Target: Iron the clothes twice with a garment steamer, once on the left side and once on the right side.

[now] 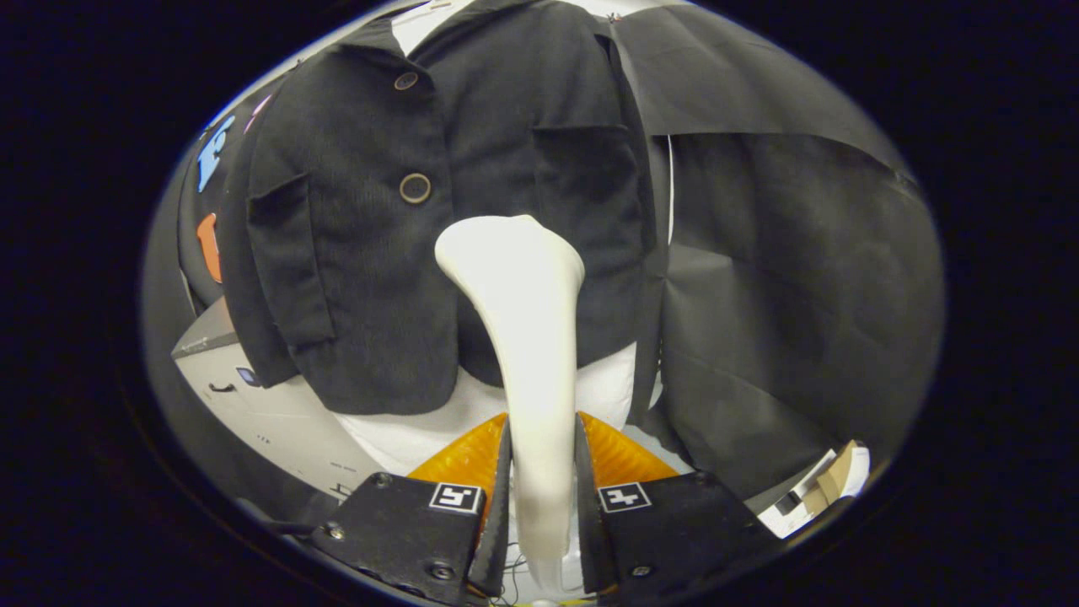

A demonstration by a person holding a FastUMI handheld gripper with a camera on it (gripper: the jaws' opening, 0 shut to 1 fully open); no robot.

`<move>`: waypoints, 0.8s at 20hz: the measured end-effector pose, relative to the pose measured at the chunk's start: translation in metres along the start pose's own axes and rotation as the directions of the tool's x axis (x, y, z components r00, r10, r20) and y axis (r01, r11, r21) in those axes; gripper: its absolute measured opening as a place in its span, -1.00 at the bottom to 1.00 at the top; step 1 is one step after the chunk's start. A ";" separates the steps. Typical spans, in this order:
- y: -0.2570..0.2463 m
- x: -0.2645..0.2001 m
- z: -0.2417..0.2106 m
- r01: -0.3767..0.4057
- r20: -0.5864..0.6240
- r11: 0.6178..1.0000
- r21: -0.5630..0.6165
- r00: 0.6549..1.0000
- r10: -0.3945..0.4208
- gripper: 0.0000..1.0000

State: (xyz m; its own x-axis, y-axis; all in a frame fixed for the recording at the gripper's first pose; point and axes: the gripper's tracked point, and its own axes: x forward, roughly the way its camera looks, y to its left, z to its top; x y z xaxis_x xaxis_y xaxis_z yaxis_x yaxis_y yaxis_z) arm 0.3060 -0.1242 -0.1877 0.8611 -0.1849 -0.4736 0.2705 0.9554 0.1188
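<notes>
A dark corduroy jacket (pixel 405 211) with two round buttons and chest pockets hangs upright ahead of me, over something white. My gripper (pixel 544 455) is shut on the handle of a cream-white garment steamer (pixel 523 303). The handle runs up from between the fingers. Its wide head sits in front of the jacket's lower middle, just right of the button line. Whether the head touches the cloth I cannot tell.
A white box or cabinet (pixel 261 413) stands below the jacket's left hem. A black cloth wall (pixel 784 278) hangs to the right of the jacket. Small white and tan items (pixel 830 485) lie low at the right.
</notes>
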 end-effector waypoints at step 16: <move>-0.025 -0.016 -0.029 -0.163 -0.084 0.986 0.019 0.983 0.164 -0.26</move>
State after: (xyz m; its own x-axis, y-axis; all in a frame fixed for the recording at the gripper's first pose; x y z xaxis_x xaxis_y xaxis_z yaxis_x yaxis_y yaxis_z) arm 0.2724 -0.1384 -0.2085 0.8548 -0.0053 -0.5189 0.1341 0.9682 0.2110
